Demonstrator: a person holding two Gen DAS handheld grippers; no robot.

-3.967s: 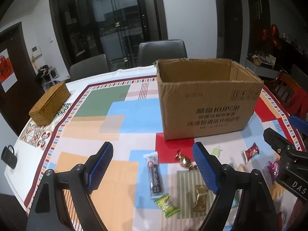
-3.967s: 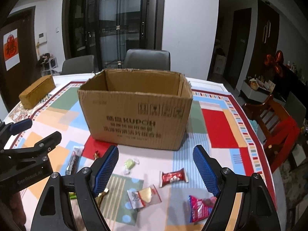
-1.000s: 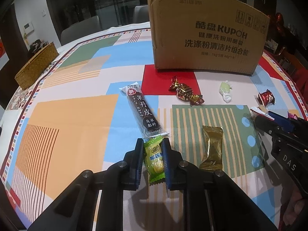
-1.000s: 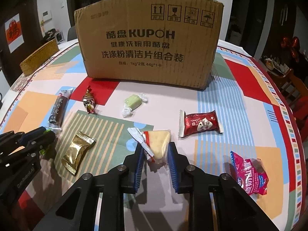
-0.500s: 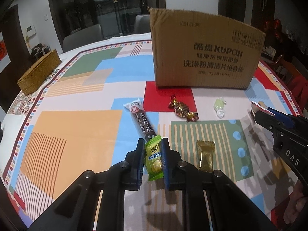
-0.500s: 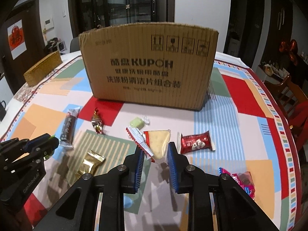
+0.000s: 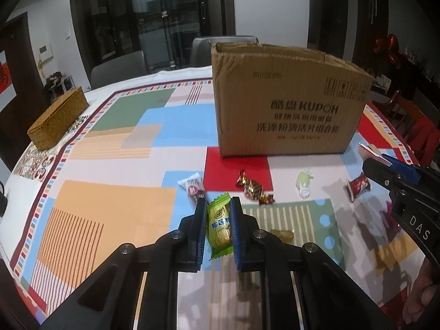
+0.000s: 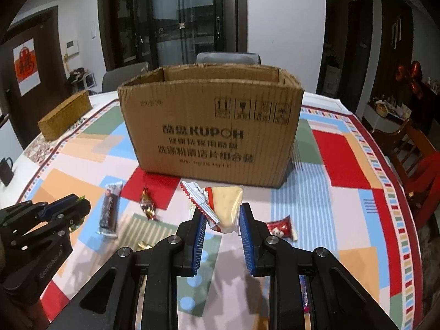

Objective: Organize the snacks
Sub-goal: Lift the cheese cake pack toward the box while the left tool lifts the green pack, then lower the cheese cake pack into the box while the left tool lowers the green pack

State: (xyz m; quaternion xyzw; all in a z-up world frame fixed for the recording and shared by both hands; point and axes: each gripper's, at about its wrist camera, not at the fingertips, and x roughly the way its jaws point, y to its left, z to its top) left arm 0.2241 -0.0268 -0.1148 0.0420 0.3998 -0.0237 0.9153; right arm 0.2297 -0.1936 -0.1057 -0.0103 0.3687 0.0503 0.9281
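Note:
My left gripper [image 7: 217, 206] is shut on a green snack packet [image 7: 219, 227] and holds it above the tablecloth. My right gripper [image 8: 222, 211] is shut on a clear packet with a pale wedge-shaped cracker [image 8: 225, 205], also lifted off the table. An open cardboard box [image 8: 211, 126] [image 7: 286, 101] stands beyond both grippers. On the cloth lie a dark long bar [image 8: 110, 209], a red-gold wrapped candy [image 7: 254, 188], a pale green candy [image 7: 303, 181], a gold packet [image 7: 283, 233] and a red packet [image 8: 280, 228]. The right gripper [image 7: 385, 162] shows at the right edge of the left wrist view.
A woven basket [image 7: 57, 118] sits at the table's far left. Grey chairs [image 8: 228, 57] stand behind the table and a wooden chair [image 8: 407, 148] at its right. A dark mug [image 8: 7, 170] is at the left edge. A pink packet [image 7: 390, 217] lies behind the right gripper.
Both grippers have risen off the table with their packets held. The box's open top has come into view, and the snacks on the cloth look smaller and lower.

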